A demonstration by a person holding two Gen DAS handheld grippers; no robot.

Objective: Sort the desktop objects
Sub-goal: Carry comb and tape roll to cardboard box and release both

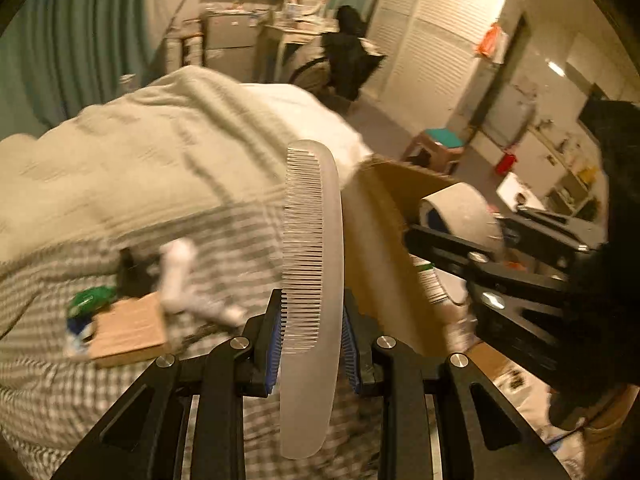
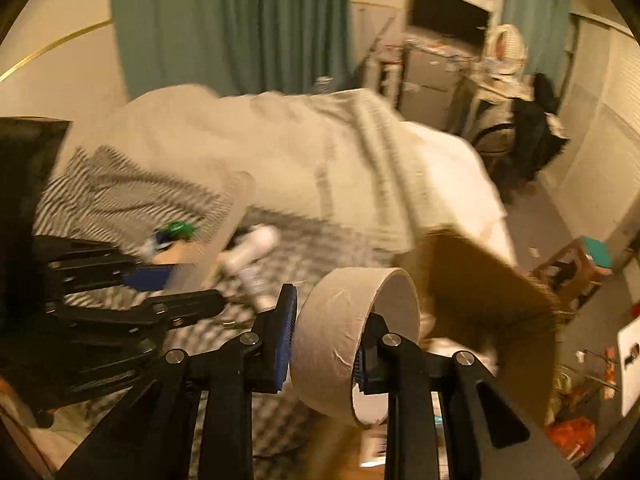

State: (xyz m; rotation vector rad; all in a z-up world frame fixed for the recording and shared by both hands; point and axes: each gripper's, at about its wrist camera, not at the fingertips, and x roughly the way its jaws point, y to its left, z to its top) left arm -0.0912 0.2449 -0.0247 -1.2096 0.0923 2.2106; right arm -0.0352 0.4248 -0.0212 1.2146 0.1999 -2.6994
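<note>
My left fingers [image 1: 310,344] clamp the comb [image 1: 311,280], long axis pointing away. My right fingers [image 2: 326,354] pinch the tape roll's [image 2: 352,340] wall. The cardboard box [image 2: 492,300] lies just right of both.

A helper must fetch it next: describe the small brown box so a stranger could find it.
Start at the checked cloth covering the bed. A heap of small things lies on it, left of the comb in the left gripper. The box is the flat brown cardboard one, beside a white tube and a green item.

Translucent comb [image 1: 312,280] and tape roll [image 2: 344,336] held aloft.
</note>
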